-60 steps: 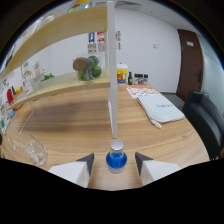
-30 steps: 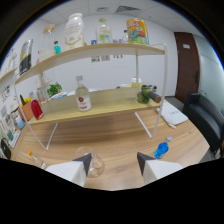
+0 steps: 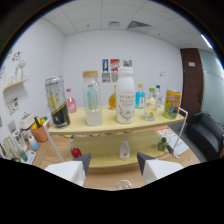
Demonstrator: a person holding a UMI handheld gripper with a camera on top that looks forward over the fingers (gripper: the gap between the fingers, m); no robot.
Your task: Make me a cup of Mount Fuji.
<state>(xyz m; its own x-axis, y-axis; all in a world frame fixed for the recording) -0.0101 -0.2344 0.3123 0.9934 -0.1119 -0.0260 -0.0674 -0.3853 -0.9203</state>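
My gripper is open, its two white fingers apart with nothing between them. Beyond them stands a two-level wooden shelf. On its top board, from left to right, are a black and yellow can, a small pink bottle, a clear bottle with a tan cap, a tall white bottle, a blue bottle, a small green-capped bottle and a yellow and red tin. The lower board holds a small red object, a small clear bottle and a green object.
An orange cup of pens and small items stand left of the shelf. Papers lie on the table to the right, with a black chair and a dark door behind. Posters hang on the back wall.
The view has risen and swung from the tabletop to face the shelf's upper board. The blue-capped bottle and the clear glass near the fingers earlier are out of view.
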